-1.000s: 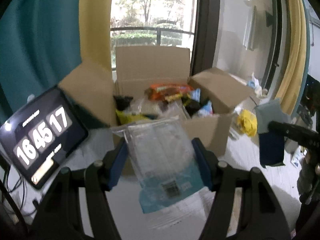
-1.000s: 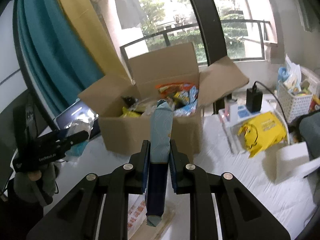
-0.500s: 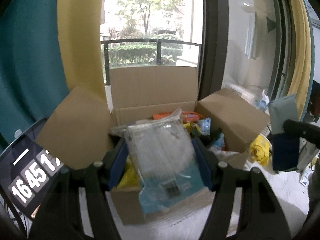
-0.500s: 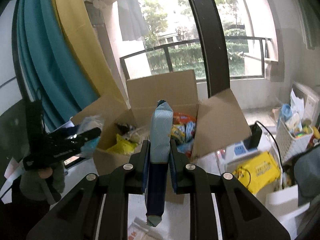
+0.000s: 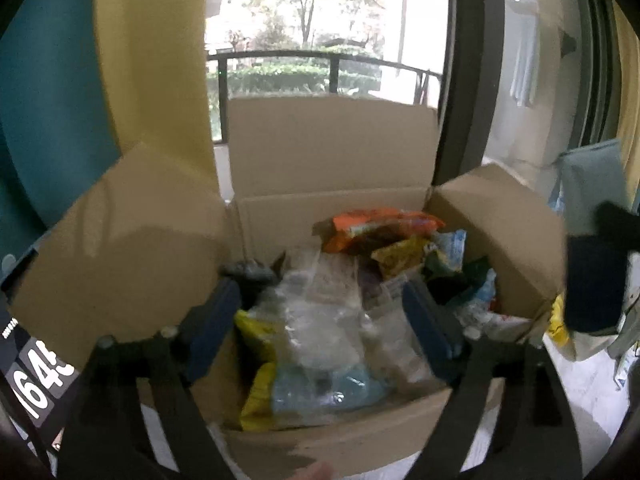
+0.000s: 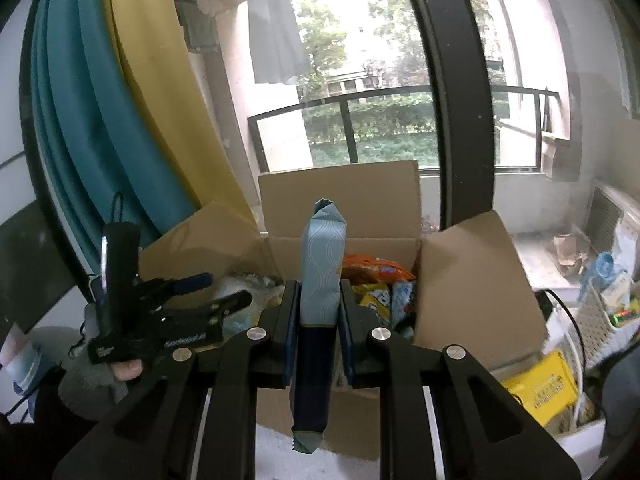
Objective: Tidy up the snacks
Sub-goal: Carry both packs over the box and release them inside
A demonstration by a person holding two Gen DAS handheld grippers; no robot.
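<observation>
One tablet (image 5: 28,364) (digits "164" legible), cardboard box (image 5: 328,152) alongside

Left wrist view: looks forward and down along the left gripper (image 5: 322,314), close over the near wall of the cardboard box (image 5: 332,432), into its open top.
Facing: toward the far flap and the window (image 5: 320,40) with its balcony railing.
Right wrist view: looks forward along the right gripper (image 6: 319,320), set farther back from the cardboard box (image 6: 476,280) and right of the left view.
Shared: box, orange packet (image 5: 376,228) (image 6: 374,268) inside, window, teal and yellow curtains (image 6: 120,120).
Cross-sight: left gripper (image 6: 218,292) at left in the right view; blue packet (image 5: 592,240) at the right edge of the left view.
</observation>
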